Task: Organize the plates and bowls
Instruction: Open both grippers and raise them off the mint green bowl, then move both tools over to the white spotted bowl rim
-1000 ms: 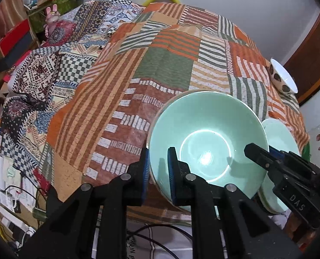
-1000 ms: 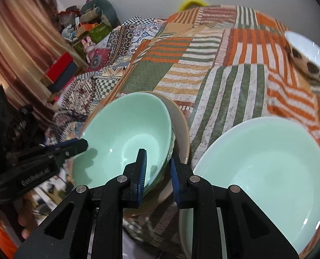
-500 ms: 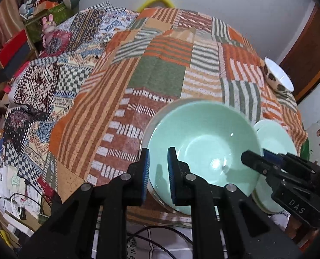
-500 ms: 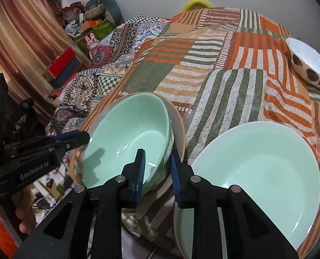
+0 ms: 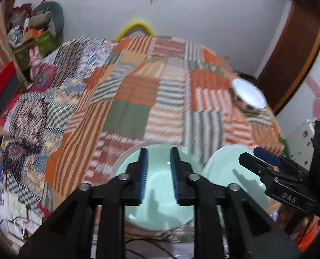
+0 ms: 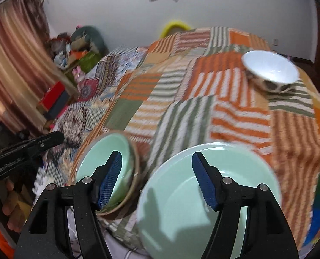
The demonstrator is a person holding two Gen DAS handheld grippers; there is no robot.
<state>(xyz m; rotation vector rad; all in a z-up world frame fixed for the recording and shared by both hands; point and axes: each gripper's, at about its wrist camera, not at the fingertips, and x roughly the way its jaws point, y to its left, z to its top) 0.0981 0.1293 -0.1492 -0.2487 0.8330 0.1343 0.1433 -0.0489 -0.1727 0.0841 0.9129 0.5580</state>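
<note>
Both grippers opening, nothing held.
Left gripper (image 5: 157, 172) narrow, right gripper (image 6: 156, 178) wide; bowl (image 6: 103, 168) sits tilted on plate (image 6: 136, 172) at bed (image 6: 203, 108) edge, may slide.

I see the near edge of the surface (image 6: 241, 116) crowded: the green bowl (image 6: 103, 161) in its tan bowl (image 6: 136, 170) sits just left of the green plate (image 6: 203, 205), with only a thin strip of cloth between. Beyond them the patchwork middle is bare, wide enough for either hand. The spotted bowl (image 6: 270, 73) blocks the far right corner. Boxes (image 5: 2, 86) and clutter hem the left side.
</note>
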